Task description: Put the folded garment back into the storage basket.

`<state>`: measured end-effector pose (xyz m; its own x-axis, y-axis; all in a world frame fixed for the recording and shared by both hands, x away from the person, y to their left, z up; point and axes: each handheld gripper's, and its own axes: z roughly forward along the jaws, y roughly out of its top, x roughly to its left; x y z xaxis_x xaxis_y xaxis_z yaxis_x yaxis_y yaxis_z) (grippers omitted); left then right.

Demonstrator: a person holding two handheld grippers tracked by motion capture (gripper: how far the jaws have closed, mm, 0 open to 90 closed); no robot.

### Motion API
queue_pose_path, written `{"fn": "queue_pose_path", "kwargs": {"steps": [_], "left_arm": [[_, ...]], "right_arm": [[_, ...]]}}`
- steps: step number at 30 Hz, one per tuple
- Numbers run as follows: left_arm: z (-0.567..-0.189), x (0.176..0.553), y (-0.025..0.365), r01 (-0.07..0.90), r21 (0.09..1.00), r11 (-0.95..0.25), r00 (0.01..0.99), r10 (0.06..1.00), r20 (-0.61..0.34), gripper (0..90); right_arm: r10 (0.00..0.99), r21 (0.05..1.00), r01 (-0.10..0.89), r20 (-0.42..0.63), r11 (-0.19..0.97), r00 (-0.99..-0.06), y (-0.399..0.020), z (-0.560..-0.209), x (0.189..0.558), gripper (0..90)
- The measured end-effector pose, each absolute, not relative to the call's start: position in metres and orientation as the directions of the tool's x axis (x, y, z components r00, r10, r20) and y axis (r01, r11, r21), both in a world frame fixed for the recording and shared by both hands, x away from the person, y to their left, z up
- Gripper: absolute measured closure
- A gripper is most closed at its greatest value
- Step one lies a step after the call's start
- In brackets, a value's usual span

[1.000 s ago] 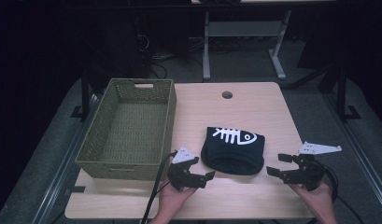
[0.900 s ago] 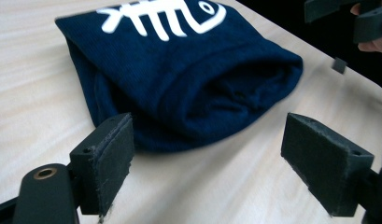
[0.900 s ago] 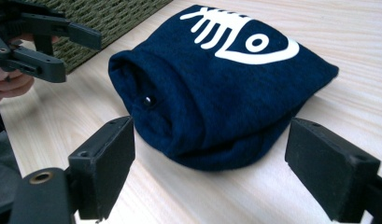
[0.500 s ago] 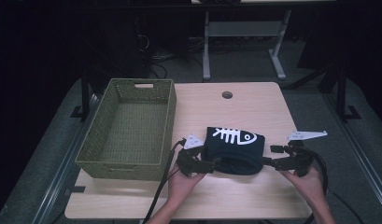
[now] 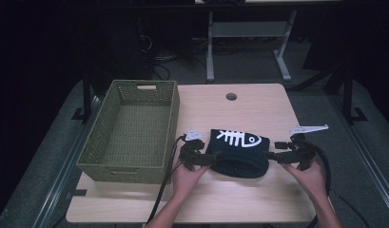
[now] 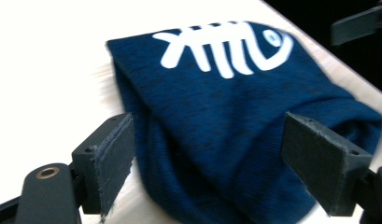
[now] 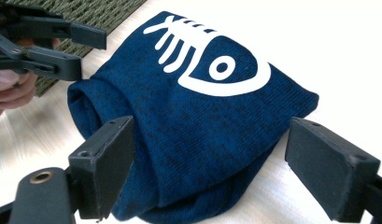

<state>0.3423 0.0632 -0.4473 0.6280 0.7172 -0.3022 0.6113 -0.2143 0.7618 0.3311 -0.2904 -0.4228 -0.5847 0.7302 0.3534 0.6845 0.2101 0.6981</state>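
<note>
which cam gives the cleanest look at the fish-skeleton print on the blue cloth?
The right gripper view: the fish-skeleton print is large, sharp and complete, eye included. In the left gripper view the print is whole but farther off and slightly blurred. In the high view it is small.

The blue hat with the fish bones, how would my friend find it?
Look at the wooden table, right of the green basket. The blue hat lies near the front edge, between two open black grippers. Its white fish skeleton sets it apart.
</note>
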Motion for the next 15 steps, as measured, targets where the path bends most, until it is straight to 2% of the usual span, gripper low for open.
{"fn": "queue_pose_path", "kwargs": {"steps": [9, 15], "left_arm": [[-0.453, 0.358, 0.059, 0.652, 0.734, -0.189, 0.597, 0.725, -0.343, 18.9], [-0.461, 0.365, 0.056, 0.672, 0.718, -0.184, 0.580, 0.733, -0.356, 19.3]], "right_arm": [[0.745, 0.663, 0.722, 0.378, 0.197, -0.550, -0.286, -0.436, 0.347, 16.0], [0.753, 0.632, 0.753, 0.404, 0.181, -0.520, -0.288, -0.447, 0.357, 20.0]]}}
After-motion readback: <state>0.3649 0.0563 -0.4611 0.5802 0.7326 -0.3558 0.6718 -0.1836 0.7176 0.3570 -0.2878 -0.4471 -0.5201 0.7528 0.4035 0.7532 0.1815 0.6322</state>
